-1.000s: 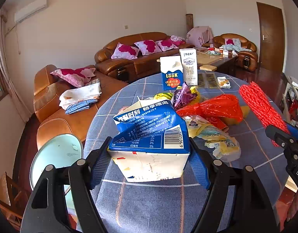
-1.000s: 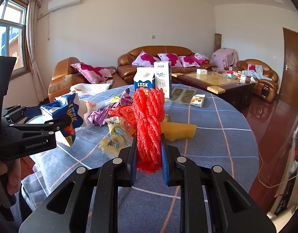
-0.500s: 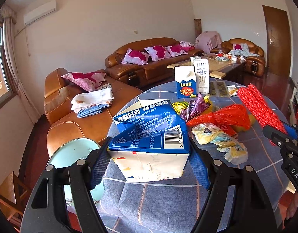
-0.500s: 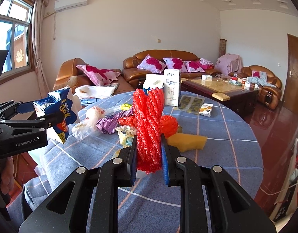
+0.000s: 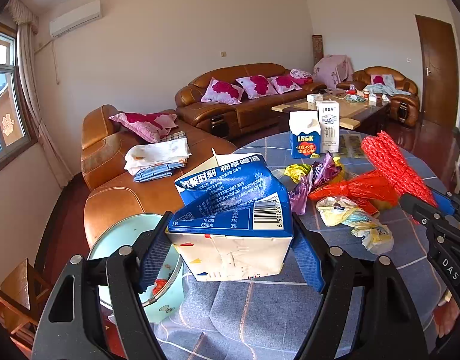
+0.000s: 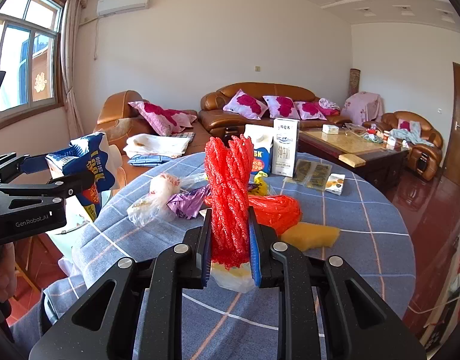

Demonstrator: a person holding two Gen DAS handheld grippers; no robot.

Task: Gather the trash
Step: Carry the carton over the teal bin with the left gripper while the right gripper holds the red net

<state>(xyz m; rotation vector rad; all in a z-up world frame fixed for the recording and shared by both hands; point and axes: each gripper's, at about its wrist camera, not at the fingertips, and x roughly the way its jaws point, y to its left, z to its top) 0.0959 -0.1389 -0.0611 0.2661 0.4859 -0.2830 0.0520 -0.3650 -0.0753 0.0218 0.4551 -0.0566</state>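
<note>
My left gripper (image 5: 230, 249) is shut on a crushed blue and white milk carton (image 5: 233, 219) and holds it above the table's left edge, over a pale green bin (image 5: 133, 258). The carton also shows in the right wrist view (image 6: 85, 168). My right gripper (image 6: 230, 252) is shut on a red mesh netting bundle (image 6: 228, 192) and holds it above the table; the bundle also shows in the left wrist view (image 5: 392, 165). Loose trash lies on the table: a red plastic bag (image 6: 278, 210), a purple wrapper (image 6: 187, 201), a clear bag (image 6: 157, 195) and a yellowish wrapper (image 5: 350, 219).
The round table has a blue checked cloth (image 6: 365, 240). Two upright cartons (image 5: 314, 132) stand at its far side, with flat packets (image 6: 317, 171) and a yellow sponge (image 6: 311, 234). Brown sofas (image 5: 251, 102) and a coffee table (image 6: 350, 147) lie behind. A wooden chair (image 5: 16, 297) is at lower left.
Both grippers have risen and drawn back toward the table's near left edge with their loads. The green bin now lies under the left gripper.
</note>
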